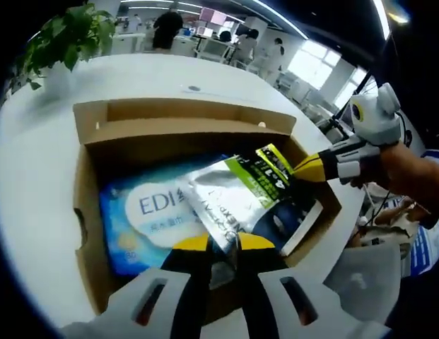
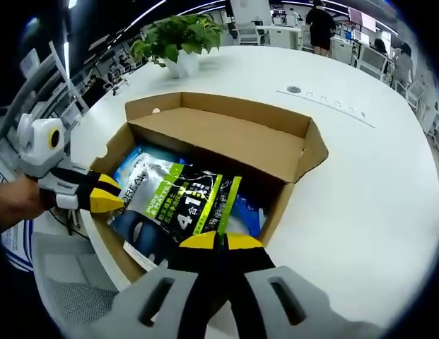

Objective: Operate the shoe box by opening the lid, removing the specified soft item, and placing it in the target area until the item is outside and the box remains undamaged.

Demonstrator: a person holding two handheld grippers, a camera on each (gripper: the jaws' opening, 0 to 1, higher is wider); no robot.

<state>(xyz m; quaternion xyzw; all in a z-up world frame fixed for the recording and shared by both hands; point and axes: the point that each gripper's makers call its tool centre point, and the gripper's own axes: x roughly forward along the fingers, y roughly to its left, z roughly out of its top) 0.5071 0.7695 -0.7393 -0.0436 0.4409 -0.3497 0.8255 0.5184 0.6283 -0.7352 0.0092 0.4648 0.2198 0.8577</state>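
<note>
A: In the left gripper view, the left gripper (image 1: 223, 244) at bottom centre is clenched on the near edge of the silver-green pouch (image 1: 247, 198).

B: And in the right gripper view, the right gripper (image 2: 218, 241) is pinched onto that pouch's green end, low in the frame.

A: The pouch lies inside the open shoe box (image 1: 88, 176), on top of a blue pack (image 1: 141, 219).

B: The lid (image 2: 219, 134) stands folded back, upper centre. The box sits on the white desk (image 2: 360, 183), with a potted plant (image 2: 178, 39) at the top.
</note>
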